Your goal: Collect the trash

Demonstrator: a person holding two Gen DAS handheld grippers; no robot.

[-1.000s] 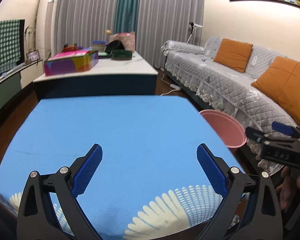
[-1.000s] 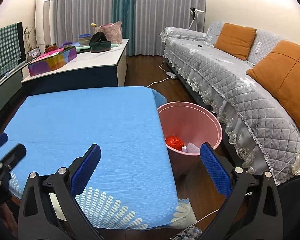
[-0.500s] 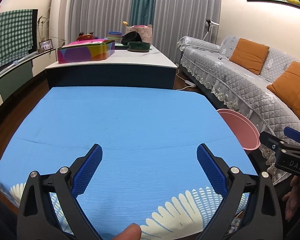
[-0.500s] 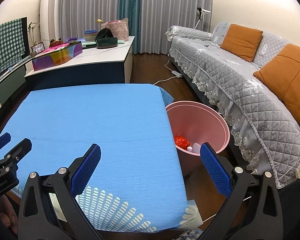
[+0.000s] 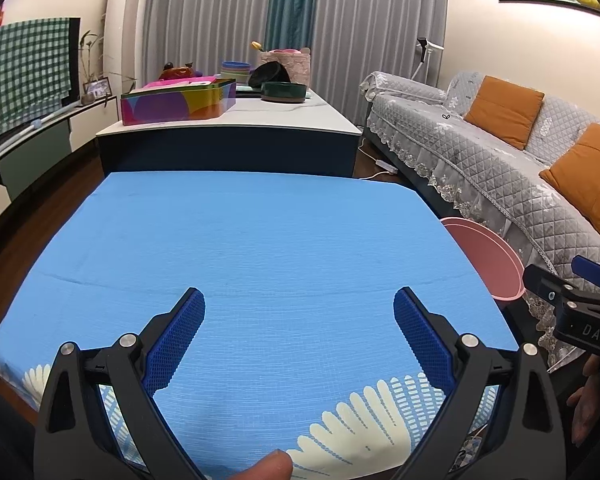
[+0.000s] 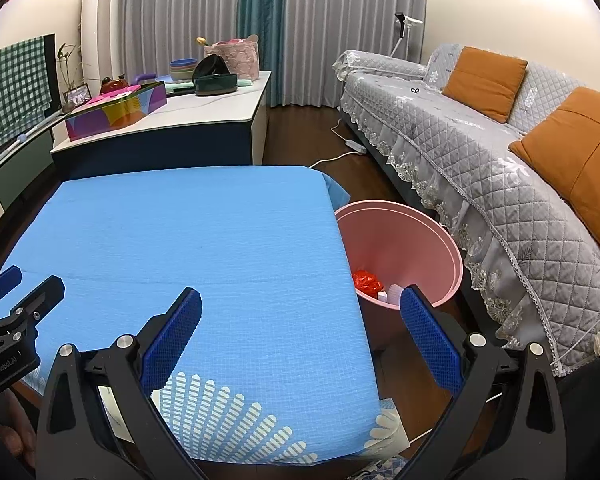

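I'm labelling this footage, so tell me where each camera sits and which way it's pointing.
Left wrist: on the left tongs, facing across the blue tablecloth toward the curtains; a fingertip shows below, the right tongs at right.
Right wrist: on the right tongs, over the cloth's right edge and the pink bin; the left tongs at left.
Shared: cloth, bin, sofa.

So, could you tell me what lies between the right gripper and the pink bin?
Only bare blue tablecloth up to its edge; the pink bin stands beside it, past the right gripper, as the right wrist view shows.
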